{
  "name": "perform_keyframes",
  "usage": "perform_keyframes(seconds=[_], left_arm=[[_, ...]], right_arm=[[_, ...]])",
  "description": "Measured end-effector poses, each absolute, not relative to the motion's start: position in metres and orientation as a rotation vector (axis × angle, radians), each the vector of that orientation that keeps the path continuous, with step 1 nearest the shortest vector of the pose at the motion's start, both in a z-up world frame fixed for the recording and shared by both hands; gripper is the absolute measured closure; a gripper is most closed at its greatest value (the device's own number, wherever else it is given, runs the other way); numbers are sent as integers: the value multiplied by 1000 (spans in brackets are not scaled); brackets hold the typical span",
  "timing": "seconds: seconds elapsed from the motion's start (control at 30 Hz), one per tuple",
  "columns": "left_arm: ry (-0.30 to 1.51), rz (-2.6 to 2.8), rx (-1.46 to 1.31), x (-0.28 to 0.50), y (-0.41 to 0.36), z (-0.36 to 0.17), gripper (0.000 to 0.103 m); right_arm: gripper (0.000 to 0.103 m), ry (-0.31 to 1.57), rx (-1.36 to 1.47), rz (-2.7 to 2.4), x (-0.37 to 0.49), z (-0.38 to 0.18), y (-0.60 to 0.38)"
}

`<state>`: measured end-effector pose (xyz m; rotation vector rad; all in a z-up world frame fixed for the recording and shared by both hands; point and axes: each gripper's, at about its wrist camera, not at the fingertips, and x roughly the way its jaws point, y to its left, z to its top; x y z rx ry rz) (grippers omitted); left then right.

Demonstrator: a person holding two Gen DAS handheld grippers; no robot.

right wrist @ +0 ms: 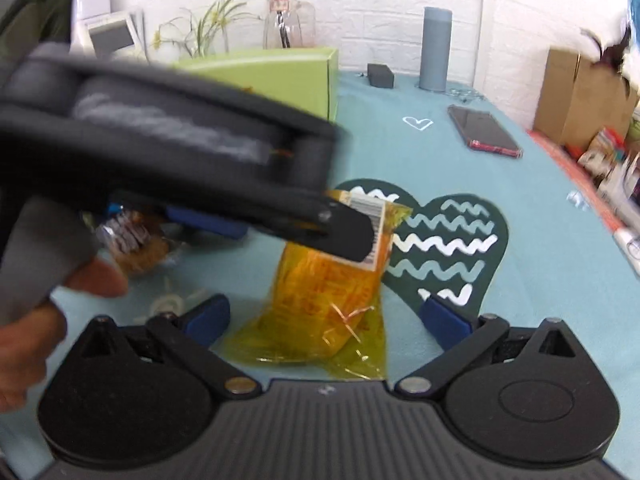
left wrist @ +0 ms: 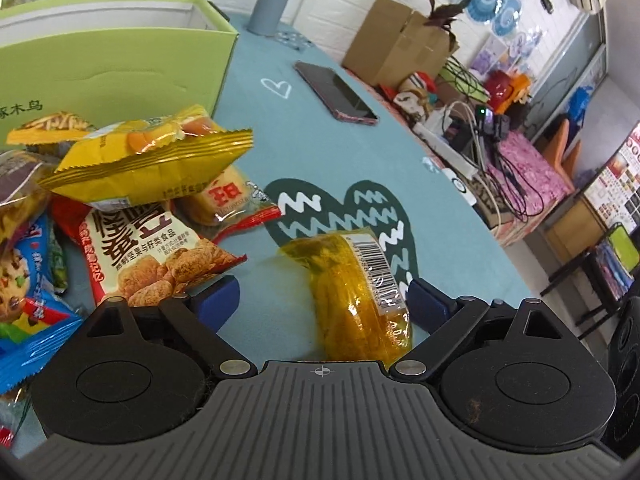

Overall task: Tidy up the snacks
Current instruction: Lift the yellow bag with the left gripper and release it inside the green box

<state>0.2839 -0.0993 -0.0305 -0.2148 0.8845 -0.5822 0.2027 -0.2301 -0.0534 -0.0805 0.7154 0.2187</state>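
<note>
The yellow snack packet [left wrist: 354,296] lay lengthwise between the spread, empty fingers of the left gripper [left wrist: 322,292], low in the frame, while the right gripper [right wrist: 326,312] was spread too.

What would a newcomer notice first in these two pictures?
First, the clear yellow snack bag with a barcode label, lying on the blue tablecloth between the open left tongs. Next, the colourful snack pile at the left, before the green box. A dark phone lies farther back.

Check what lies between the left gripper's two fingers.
In the left wrist view, the left gripper stands open around the yellow snack packet, lying on the teal tablecloth; neither pad touches it.
</note>
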Motion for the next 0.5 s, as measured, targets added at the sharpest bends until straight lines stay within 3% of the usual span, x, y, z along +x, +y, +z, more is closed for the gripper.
perform_keyframes(seconds=[0.5], left_arm=[[908, -661, -233, 288, -101, -26, 30]], right_arm=[[2, 684, -80, 187, 199, -47, -226]])
